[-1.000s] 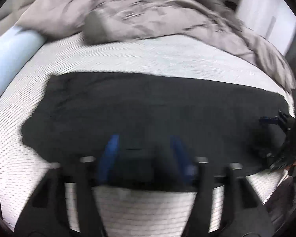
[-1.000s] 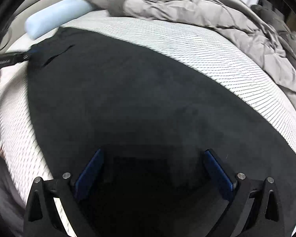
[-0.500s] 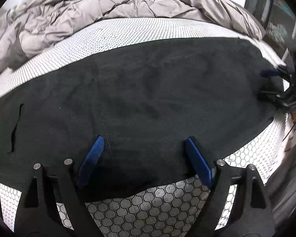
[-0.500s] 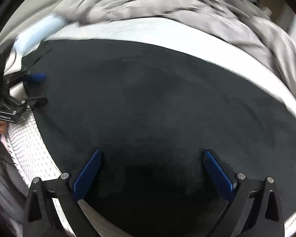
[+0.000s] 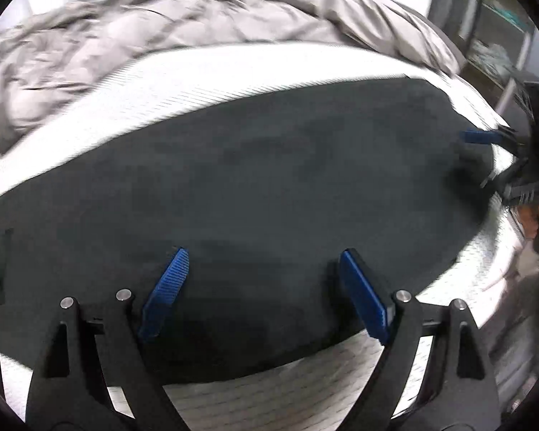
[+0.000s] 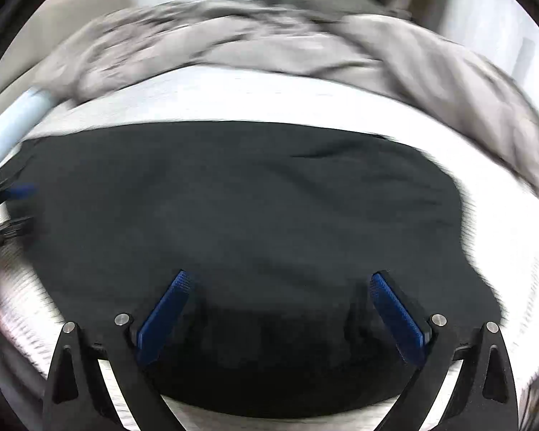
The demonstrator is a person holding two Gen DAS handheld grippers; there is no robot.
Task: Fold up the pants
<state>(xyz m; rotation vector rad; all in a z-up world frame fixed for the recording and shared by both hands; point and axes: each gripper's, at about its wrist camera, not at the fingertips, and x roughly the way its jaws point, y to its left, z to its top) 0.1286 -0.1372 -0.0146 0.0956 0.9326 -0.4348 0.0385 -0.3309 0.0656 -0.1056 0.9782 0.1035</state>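
Black pants (image 5: 269, 186) lie flat across a white mattress, long side left to right; they also show in the right wrist view (image 6: 248, 208). My left gripper (image 5: 264, 255) is open and empty, its blue pads just above the pants near their front edge. My right gripper (image 6: 278, 278) is open and empty, low over the pants near their front edge. The right gripper also shows in the left wrist view (image 5: 485, 158) at the pants' right end. The left gripper shows at the left edge of the right wrist view (image 6: 14, 204).
A crumpled grey duvet (image 5: 143, 46) is heaped along the far side of the bed, also in the right wrist view (image 6: 269, 36). A light blue bolster (image 6: 14, 122) lies at the far left. The white mattress (image 5: 305, 377) ends near me. A shelf (image 5: 496, 36) stands at the right.
Both grippers have swung round and now face across the pants toward the duvet. The left gripper opened wider since a second ago. The pants have not moved.
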